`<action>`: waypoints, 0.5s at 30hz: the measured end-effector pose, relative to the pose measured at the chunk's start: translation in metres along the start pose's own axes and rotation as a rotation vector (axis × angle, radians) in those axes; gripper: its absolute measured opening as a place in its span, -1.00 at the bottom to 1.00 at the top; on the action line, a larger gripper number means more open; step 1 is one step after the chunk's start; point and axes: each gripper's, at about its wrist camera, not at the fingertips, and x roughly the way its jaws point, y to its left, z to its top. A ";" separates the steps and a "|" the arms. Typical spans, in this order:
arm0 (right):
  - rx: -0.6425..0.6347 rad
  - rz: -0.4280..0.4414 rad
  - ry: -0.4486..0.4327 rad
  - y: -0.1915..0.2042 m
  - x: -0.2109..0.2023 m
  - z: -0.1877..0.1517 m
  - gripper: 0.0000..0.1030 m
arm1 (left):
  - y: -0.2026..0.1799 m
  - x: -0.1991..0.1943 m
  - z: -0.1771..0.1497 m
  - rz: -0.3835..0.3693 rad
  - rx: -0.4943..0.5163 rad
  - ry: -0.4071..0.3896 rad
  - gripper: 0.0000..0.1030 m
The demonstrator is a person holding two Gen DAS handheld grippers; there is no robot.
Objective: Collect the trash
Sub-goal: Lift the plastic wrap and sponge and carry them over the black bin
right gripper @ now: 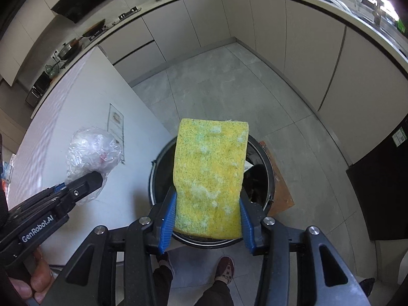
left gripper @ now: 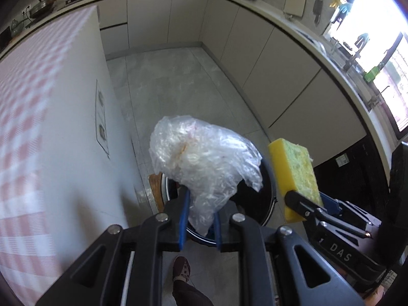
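Grey tile floor (right gripper: 229, 81) is carrying a black bin (right gripper: 265, 178), sitting partly on a brown board (right gripper: 283, 193).

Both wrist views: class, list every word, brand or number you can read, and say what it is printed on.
"GenRobot.AI": on the side of the left gripper, right wrist view.
"DAS", with a "1" beside it: on the body of the right gripper, left wrist view.
Sheet stuck on the white cabinet side: too small to read.
Sticker on the black appliance: too blurred to read.
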 end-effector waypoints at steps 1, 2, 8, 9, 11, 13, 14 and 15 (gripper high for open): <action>-0.002 -0.004 0.006 -0.004 0.006 0.000 -0.06 | -0.001 0.007 -0.001 0.003 -0.004 0.009 -0.65; -0.004 -0.005 0.011 -0.008 0.012 0.000 -0.02 | -0.003 0.014 -0.002 0.013 -0.006 0.016 -0.65; -0.040 0.000 0.052 -0.020 0.052 0.000 0.15 | -0.014 0.053 -0.004 0.029 -0.003 0.057 -0.19; -0.045 -0.008 0.051 -0.022 0.057 -0.001 0.16 | -0.015 0.059 -0.005 0.038 0.000 0.060 0.07; -0.056 -0.003 0.058 -0.027 0.068 0.000 0.18 | -0.015 0.067 -0.005 0.046 -0.010 0.068 0.22; -0.068 -0.013 0.057 -0.030 0.073 0.000 0.19 | -0.013 0.069 -0.006 0.053 -0.021 0.069 0.22; -0.076 -0.011 0.057 -0.030 0.074 0.001 0.20 | -0.012 0.066 -0.007 0.059 -0.028 0.062 0.22; -0.078 -0.018 0.054 -0.032 0.074 0.001 0.20 | -0.011 0.061 -0.007 0.062 -0.037 0.050 0.22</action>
